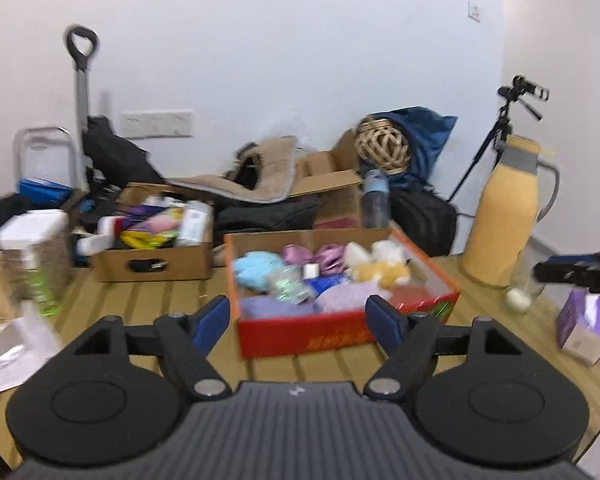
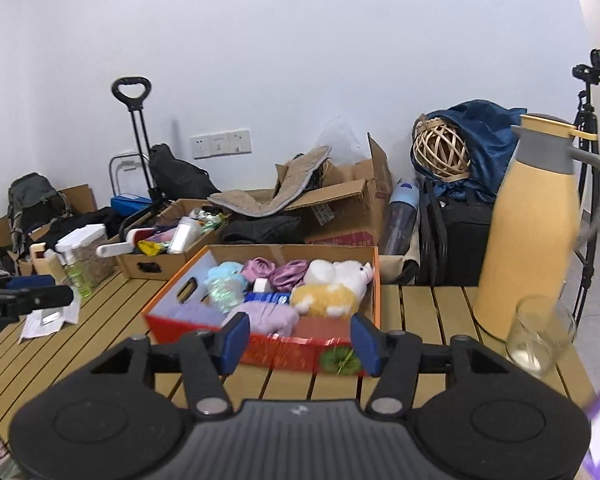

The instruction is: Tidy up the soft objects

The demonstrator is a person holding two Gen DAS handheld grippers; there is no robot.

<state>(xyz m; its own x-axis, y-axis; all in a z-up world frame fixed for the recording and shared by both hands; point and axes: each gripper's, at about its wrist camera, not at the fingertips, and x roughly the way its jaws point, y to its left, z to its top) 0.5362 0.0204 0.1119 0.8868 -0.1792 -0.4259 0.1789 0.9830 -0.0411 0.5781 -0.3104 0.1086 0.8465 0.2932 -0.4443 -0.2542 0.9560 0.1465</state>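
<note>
Sitting beyond both tongs: red box (image 1: 340, 332) of soft toys (image 2: 324, 298) | left tongs (image 1: 298, 314) open, empty | right tongs (image 2: 296, 340) open, empty

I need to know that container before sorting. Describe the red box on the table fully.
The red box is an open-topped cardboard carton, red-orange outside with printed front and a hand slot in its left wall. It sits flat on the slatted wooden table, filled with plush toys, purple cloths and a blue fluffy item. No fingers touch it.
</note>
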